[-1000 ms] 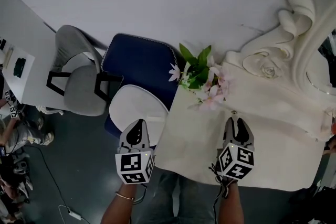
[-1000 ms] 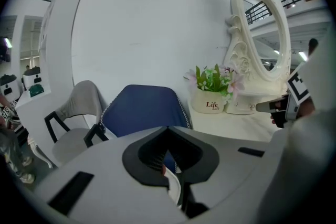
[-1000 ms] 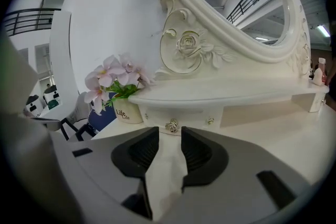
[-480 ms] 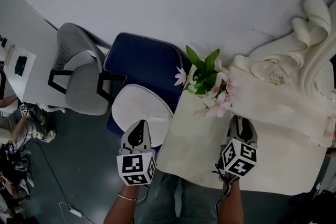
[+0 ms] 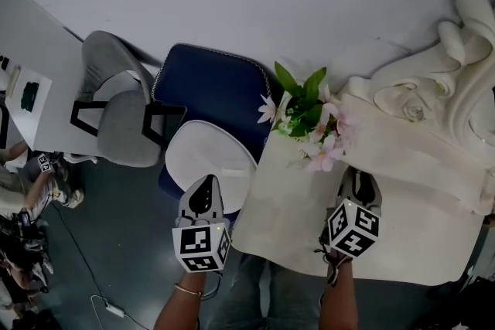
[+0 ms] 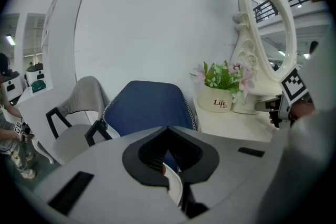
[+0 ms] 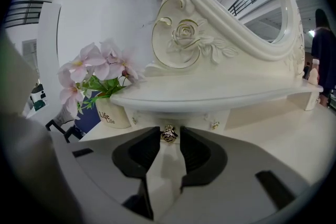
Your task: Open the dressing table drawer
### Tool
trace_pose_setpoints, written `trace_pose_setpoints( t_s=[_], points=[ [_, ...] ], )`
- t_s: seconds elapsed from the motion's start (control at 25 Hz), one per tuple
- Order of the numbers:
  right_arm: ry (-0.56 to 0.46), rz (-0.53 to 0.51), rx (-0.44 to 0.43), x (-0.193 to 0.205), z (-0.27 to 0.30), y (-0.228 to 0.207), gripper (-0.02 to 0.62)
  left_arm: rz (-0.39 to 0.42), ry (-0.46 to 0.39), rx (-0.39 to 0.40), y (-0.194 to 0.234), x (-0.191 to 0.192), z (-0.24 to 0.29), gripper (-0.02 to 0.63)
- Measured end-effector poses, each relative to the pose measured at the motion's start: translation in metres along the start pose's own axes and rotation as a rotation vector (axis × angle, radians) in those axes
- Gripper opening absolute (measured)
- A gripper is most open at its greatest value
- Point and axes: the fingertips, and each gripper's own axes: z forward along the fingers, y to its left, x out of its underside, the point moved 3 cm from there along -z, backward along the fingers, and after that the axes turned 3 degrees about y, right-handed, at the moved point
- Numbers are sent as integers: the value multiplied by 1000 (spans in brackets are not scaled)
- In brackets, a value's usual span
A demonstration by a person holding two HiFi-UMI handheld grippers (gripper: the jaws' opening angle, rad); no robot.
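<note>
Now: right gripper [image 5: 357,182] is over the table [image 5: 402,166], aimed at the drawer [image 7: 176,119] under the mirror shelf [image 7: 210,94]. Its jaws are apart and have just been closing. The knob [image 7: 168,134] sits between the tips, pads not pressing it. Left gripper [image 5: 203,188] is off the table's left edge, facing a blue chair [image 6: 147,107], tips together, holding nothing. Flower pot [image 7: 113,113] stands left of the drawer.

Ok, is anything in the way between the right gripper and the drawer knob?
Nothing visible. The right gripper has its jaws, just closing, either side of the drawer knob, not yet pressing it; the flower pot sits off to the left.
</note>
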Motion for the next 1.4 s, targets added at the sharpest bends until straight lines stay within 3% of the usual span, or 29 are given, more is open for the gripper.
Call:
trace_pose_setpoints(
  t_s=[1.4],
  points=[
    [-19, -8, 9, 12, -14, 4, 104, 21, -35, 18, -5, 0, -22, 8]
  ],
)
